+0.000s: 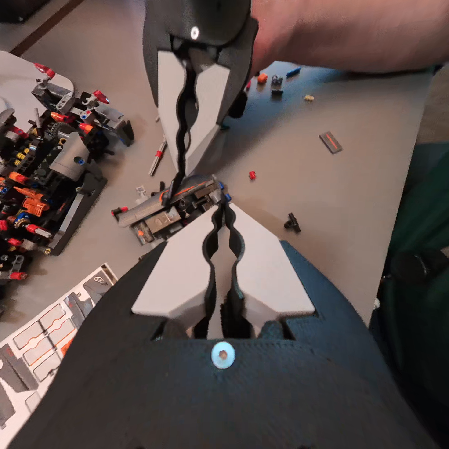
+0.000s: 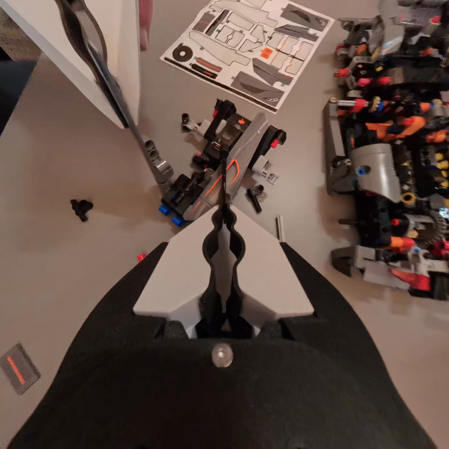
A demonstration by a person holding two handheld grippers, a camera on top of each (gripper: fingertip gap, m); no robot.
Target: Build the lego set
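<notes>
**Thin black rod meets the grey sub-assembly**

Fingers first: the left gripper (image 1: 222,206) has its wavy black pads pinched together on a grey beam at the near end of the small grey-and-black Lego sub-assembly with orange stripes (image 1: 170,206), just past two blue pins (image 1: 224,192). The right gripper (image 2: 223,213) is closed to a sliver on a thin black rod-like piece (image 2: 224,179), whose far tip lies over the sub-assembly's grey panel.

In the right wrist view, the sub-assembly sits on the grey tabletop (image 2: 60,267) at twelve o'clock from the fingertips. A loose black connector (image 2: 81,206) lies at nine o'clock, a small grey tile with a red stripe (image 2: 19,368) at seven. Farther off, the white sticker sheet (image 2: 247,48) is at twelve and the large, multicoloured, partly built Lego car chassis (image 2: 388,170) at three.

As I judge it, the step is seating the rod on the sub-assembly. It should go best if the left grip holds the piece flat and steady while the right lines the rod's tip up with its hole before pressing; a tilted push could twist so slender a part or skid the assembly.

Markings on the sticker sheet and the panels are too blurred to read.
</notes>
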